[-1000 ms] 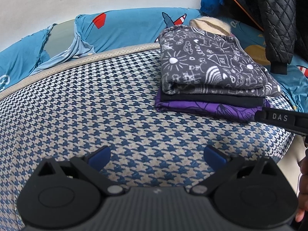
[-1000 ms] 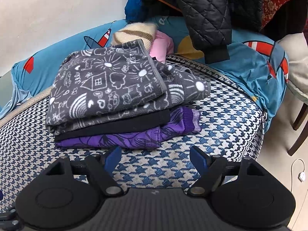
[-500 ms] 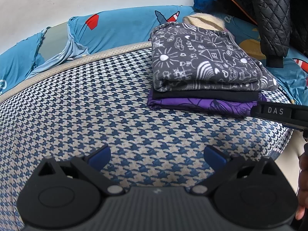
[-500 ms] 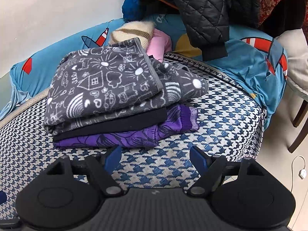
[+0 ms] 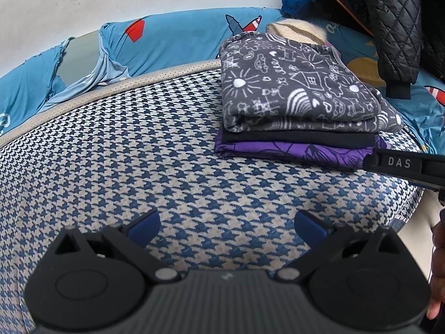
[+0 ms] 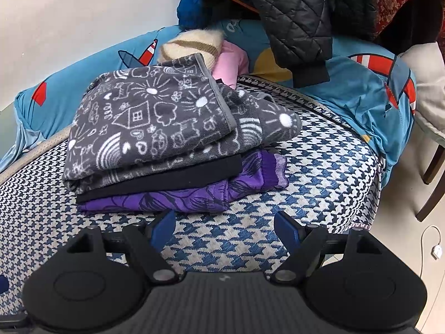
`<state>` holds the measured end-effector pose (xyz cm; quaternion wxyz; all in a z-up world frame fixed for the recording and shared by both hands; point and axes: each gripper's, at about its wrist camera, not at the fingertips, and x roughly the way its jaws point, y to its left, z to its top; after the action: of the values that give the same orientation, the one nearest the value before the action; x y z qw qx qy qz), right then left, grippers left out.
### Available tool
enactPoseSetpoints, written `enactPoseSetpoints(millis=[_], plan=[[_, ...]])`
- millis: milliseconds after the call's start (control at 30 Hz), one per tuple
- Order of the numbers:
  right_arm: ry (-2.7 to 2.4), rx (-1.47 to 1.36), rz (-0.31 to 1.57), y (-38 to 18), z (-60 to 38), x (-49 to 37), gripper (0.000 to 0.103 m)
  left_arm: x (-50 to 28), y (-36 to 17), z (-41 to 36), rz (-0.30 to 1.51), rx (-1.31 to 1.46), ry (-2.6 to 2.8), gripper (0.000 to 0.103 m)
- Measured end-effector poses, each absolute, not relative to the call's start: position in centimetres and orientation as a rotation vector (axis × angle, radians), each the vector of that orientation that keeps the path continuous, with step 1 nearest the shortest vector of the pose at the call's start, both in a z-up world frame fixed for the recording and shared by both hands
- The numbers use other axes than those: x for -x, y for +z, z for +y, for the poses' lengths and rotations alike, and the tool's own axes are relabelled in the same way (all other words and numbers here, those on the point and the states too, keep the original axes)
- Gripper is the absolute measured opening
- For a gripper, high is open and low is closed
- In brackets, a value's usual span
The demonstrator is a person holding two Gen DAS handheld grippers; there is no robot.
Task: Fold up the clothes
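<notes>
A stack of folded clothes rests on the houndstooth cushion [image 5: 139, 153]: a grey doodle-print garment [image 5: 294, 94] on top, a black layer [image 5: 300, 139] under it, a purple garment [image 5: 292, 151] at the bottom. In the right wrist view the same grey garment [image 6: 155, 119] and purple garment [image 6: 194, 194] lie just ahead of my right gripper [image 6: 225, 226], which is open and holds nothing. My left gripper [image 5: 226, 225] is open over bare cushion, to the left of the stack. The right gripper's body [image 5: 403, 164] shows beside the stack's near right corner.
A blue cartoon-print sheet [image 5: 172, 41] lies behind the cushion. A black quilted jacket [image 6: 294, 19] hangs over the back right. A cream knit item [image 6: 192, 44] and a pink cloth [image 6: 230, 61] sit behind the stack. Chair legs [image 6: 431, 183] and floor lie past the cushion's right edge.
Both views have drifted slightly; the stack sits a little further left in the left wrist view. Both grippers stay open and the stack has not been disturbed.
</notes>
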<state>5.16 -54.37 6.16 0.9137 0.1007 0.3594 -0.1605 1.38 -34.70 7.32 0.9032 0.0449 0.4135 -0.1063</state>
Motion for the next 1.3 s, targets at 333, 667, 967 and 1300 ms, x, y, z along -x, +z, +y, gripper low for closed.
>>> enactPoseSetpoints(millis=[333,667,967,1300], plan=[[-0.328,-0.201,0.741,6.1,-54.2,-5.2,0.078,-1.5,7.3,-34.7,0.860,-0.092,-0.218,0.103],[-0.320,-0.195,0.739,6.1,-54.0,-5.2,0.078,-1.7,7.1,-34.1,0.878,-0.082,-0.212,0.103],[-0.172,-0.225,0.749,6.1,-51.9,-5.3,0.078,-1.9,6.4,-31.1,0.899,-0.073,-0.152,0.103],[0.003,-0.166,0.765,5.6,-45.6,-5.0,0.078,-1.9,6.6,-25.3,0.902,-0.050,-0.049,0.103]])
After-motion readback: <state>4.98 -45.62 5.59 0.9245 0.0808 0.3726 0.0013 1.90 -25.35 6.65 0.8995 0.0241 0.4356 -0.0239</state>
